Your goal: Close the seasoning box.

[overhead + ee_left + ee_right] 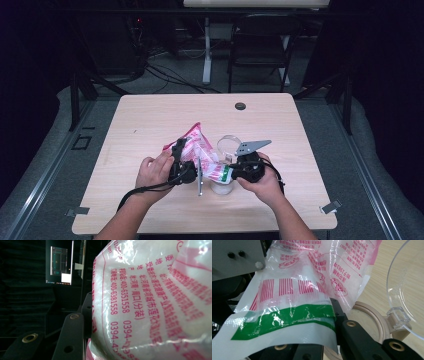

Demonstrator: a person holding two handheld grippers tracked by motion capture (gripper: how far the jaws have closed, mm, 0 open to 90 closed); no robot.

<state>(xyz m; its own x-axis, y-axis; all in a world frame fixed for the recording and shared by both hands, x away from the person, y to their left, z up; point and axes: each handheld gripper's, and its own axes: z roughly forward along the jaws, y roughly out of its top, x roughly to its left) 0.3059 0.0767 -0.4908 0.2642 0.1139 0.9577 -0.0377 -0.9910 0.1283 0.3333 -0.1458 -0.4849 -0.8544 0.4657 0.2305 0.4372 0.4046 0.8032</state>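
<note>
Pink-printed clear plastic bag of white powder (200,150) | held above table (150,125), over round clear lidded container (222,187) | both my grippers, left (181,170) and right (239,170), clamp it | step: pouring | next: tip green-banded mouth lower, steady.

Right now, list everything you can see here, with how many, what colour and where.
Plastic bag: one, white with pink print and a green band, held above the table's near middle.
Clear jar: one, under the bag.
Clear lid: one, hinged open.
Table: one, light wood.
Folding chair: one, black, beyond the table.
Left gripper: one, black, gripping the bag.
Right gripper: one, black, gripping the bag's green end.
Hands: two, holding the grippers.
</note>
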